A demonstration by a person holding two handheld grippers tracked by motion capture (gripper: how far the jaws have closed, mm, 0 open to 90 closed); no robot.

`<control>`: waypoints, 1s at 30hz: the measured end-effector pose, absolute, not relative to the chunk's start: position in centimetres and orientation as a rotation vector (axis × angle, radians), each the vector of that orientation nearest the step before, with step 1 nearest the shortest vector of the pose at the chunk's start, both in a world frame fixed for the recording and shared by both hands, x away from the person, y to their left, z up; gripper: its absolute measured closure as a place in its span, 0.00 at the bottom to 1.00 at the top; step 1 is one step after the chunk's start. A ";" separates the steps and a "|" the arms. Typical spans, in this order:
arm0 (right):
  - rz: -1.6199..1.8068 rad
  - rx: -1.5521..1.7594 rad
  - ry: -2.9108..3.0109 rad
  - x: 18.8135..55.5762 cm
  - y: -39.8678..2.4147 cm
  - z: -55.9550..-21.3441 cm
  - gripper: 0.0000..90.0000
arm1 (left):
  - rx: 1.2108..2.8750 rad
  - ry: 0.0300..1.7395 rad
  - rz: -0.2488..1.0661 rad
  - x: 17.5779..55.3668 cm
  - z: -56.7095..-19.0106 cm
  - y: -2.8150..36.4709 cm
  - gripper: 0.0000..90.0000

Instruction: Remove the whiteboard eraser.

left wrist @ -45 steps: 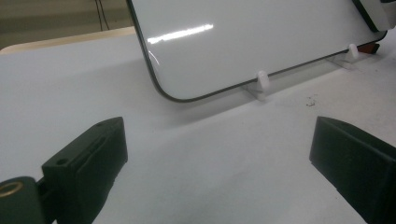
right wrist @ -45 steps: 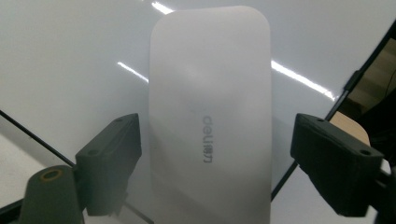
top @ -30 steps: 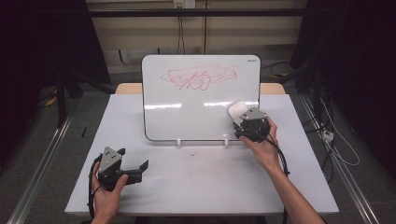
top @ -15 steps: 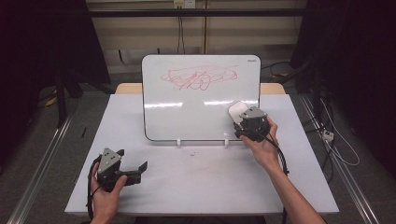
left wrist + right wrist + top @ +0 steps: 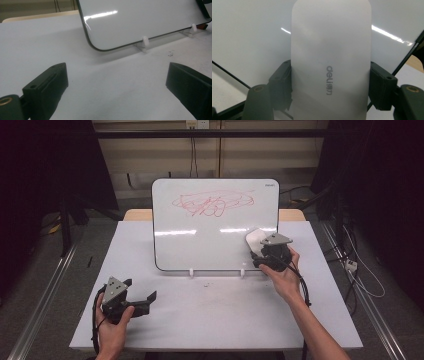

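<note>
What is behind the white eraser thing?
Behind the white eraser, clamped in the right gripper, is the whiteboard. Its shiny white face shows around the eraser; the patch straight behind it is covered. The red scribble sits higher up.

whiteboard (image 5: pixel 215 227) on table (image 5: pixel 225 315) — eraser (image 5: pixel 255 240) before it

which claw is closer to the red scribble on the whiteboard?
Right. The right claw holds a white eraser against the whiteboard, below and right of the red scribble. The left claw stands open over the table's near-left part.
</note>
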State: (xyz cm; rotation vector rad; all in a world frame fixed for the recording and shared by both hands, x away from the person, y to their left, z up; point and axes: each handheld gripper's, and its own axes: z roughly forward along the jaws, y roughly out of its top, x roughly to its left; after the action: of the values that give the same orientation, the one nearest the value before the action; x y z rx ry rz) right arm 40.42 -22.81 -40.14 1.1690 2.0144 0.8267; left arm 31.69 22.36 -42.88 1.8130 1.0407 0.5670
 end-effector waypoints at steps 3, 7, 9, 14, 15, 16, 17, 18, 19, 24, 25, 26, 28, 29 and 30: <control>0.839 1.172 2.022 40.3 -22.9 -40.1 0.34 | 1.810 1.038 0.564 31.7 -42.9 22.4 0.05; 0.851 1.174 2.029 40.3 -23.1 -40.1 0.34 | 1.813 1.041 0.559 31.8 -42.9 22.4 0.05; 0.854 1.179 2.030 40.3 -23.1 -40.1 0.34 | 1.809 1.042 0.552 31.8 -42.9 22.4 0.05; 0.872 1.191 2.031 40.2 -23.3 -40.1 0.35 | 1.806 1.044 0.541 31.7 -43.0 22.4 0.05; 0.883 1.188 2.031 40.1 -23.3 -39.9 0.35 | 1.803 1.049 0.540 31.8 -43.1 22.5 0.05; 0.897 1.189 2.021 40.0 -23.4 -39.7 0.35 | 1.801 1.051 0.540 31.8 -43.1 22.6 0.05; 0.902 1.183 2.021 39.9 -23.4 -39.5 0.35 | 1.807 1.054 0.540 31.9 -43.1 22.7 0.05; 0.918 1.180 2.014 39.7 -23.4 -39.2 0.35 | 1.807 1.056 0.539 32.0 -43.2 22.7 0.05; 0.923 1.178 2.012 39.6 -23.4 -39.1 0.35 | 1.797 1.064 0.534 32.0 -43.2 22.7 0.05; 0.969 1.173 2.001 39.4 -23.4 -38.7 0.35 | 1.807 1.053 0.535 31.9 -43.2 22.7 0.05; 0.976 1.170 2.000 39.4 -23.3 -38.7 0.35 | 1.802 1.051 0.537 31.9 -43.1 22.6 0.05; 0.996 1.179 1.999 39.4 -23.3 -38.6 0.35 | 1.801 1.049 0.540 31.9 -43.1 22.6 0.05; 1.024 1.181 1.988 39.3 -23.2 -38.3 0.35 | 1.808 1.041 0.542 31.9 -43.0 22.6 0.05; 1.021 1.167 1.981 39.2 -23.1 -38.1 0.34 | 1.807 1.040 0.537 31.9 -43.1 22.5 0.05; 1.023 1.157 1.971 39.1 -23.0 -37.9 0.35 | 1.807 1.041 0.537 31.9 -43.1 22.5 0.05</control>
State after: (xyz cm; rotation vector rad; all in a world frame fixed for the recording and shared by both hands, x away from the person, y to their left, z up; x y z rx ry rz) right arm 39.12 -22.98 -37.89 1.1571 1.9711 1.0235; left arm 31.94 22.55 -43.08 1.8070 1.0412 0.5367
